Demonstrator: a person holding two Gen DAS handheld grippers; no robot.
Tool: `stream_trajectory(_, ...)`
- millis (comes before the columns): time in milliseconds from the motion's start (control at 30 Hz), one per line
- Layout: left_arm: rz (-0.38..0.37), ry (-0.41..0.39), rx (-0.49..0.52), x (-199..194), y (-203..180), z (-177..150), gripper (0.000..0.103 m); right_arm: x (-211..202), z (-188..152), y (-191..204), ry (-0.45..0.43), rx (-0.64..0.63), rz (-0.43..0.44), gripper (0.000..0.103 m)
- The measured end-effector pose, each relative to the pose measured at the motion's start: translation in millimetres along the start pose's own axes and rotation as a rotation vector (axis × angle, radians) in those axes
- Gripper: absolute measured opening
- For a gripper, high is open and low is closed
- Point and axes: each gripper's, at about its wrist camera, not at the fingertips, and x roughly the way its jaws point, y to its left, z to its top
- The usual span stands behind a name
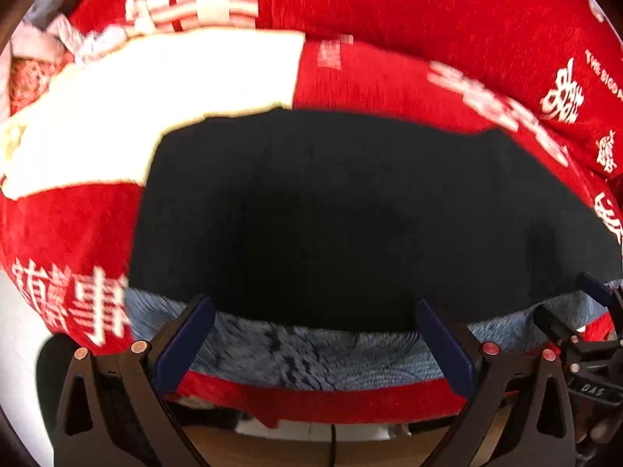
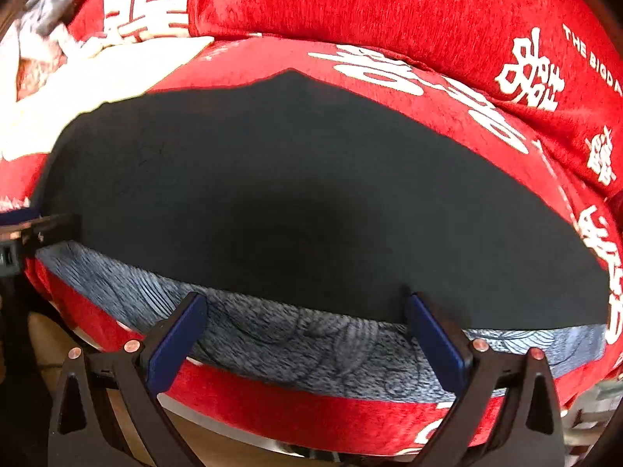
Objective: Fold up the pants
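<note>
Black pants [image 1: 342, 214] lie flat just beyond both wide-spread tools [image 1: 315, 309].

One pair of black pants [image 1: 331, 214] lies folded flat. Two grippers are in view: the left gripper [image 1: 313, 334] and the right gripper [image 2: 305, 329], each with two blue-padded fingers. One red blanket with white characters [image 2: 389, 11] shows, one blue-grey patterned cloth [image 2: 296, 346], and one white band [image 1: 175, 78] on the red.
</note>
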Motion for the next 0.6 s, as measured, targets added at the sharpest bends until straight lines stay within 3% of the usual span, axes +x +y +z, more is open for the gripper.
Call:
stream_trajectory(200,-0.015,0.03,-0.094,12.7,1.1,33.9,0.103,5.2,39.9,8.9,-0.065,0.008,-0.003,0.102)
stream_trajectory(333,0.114,0.042,-0.026,33.3,-26.4,40.5,0.103,37.1,55.1,-5.3,0.019,0.057,0.023,0.102)
stream_trajectory(467,0.12,0.048,-0.013,29.6,-28.7,45.3,0.103,44.0,48.2,-55.2,0.028,0.132,-0.019,0.102)
stream_trajectory(600,0.12,0.079,-0.035,25.6,-39.7,48.6,0.103,17.2,27.4,-125.5,0.002,0.272,-0.045,0.102)
